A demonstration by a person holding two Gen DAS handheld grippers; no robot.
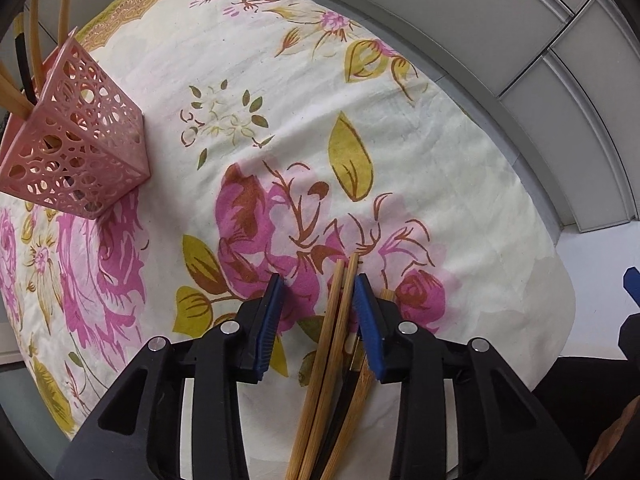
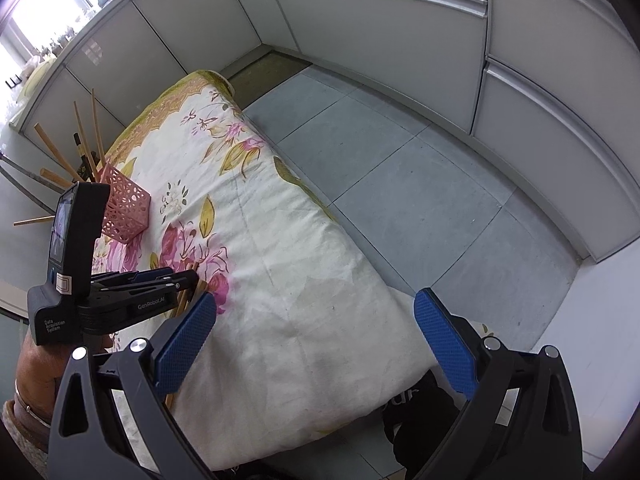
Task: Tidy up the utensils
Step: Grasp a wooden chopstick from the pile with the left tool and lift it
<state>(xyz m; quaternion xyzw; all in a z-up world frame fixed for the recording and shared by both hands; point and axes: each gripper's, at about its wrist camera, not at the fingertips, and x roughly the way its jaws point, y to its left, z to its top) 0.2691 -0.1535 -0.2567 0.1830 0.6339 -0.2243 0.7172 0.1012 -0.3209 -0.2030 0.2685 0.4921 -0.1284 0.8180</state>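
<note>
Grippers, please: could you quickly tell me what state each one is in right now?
Left gripper: open, its fingers astride the bamboo chopsticks, not clamped.
Right gripper: wide open, holding nothing.

Cloth (image 1: pixel 400 128), filling the middle of the left wrist frame: cream ground, showing magenta-pink roses, brown stems, olive-yellow leaves; gold-and-green ornamental border running along its upper left edge.

Holder (image 1: pixel 80 136), left edge of that frame: salmon pink, pierced all over in a lacy circle pattern.

Chopsticks (image 1: pixel 328 360), bottom centre: showing tan, bamboo-coloured.

Left gripper (image 1: pixel 318 312): black frame, blue ribbed pads.

Right gripper (image 2: pixel 316 344), bottom of the right wrist frame: black frame, blue pads showing a fine grid texture.

Floor (image 2: pixel 400 168): grey tiles. Cabinets (image 2: pixel 380 20), top: pale grey-white.
</note>
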